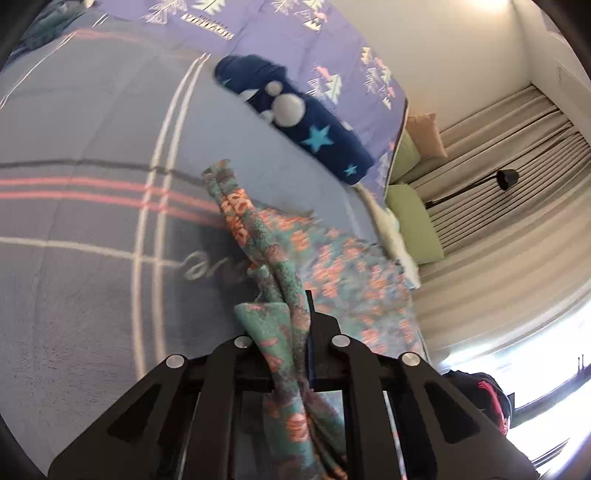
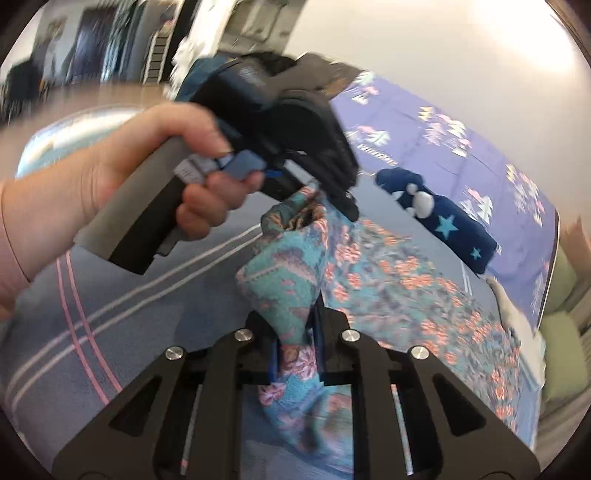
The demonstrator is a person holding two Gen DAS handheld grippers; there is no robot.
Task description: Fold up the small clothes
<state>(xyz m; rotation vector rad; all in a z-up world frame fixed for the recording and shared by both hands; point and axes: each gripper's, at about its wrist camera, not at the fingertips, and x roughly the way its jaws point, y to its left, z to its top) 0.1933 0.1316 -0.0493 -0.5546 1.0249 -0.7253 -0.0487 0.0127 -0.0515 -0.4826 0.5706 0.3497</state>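
Presently: floral cloth (image 1: pixel 284 295), pinched by left gripper (image 1: pixel 295 321) and right gripper (image 2: pixel 295 332). Length runs toward twelve o'clock over bed (image 1: pixel 92 258). Left gripper nearer its top.

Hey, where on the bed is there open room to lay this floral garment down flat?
The grey plaid blanket is bare left of the floral garment, across its pink and white stripes. Toward the navy star cloth and the purple quilt it is crowded. The left gripper and right gripper both pinch the garment.
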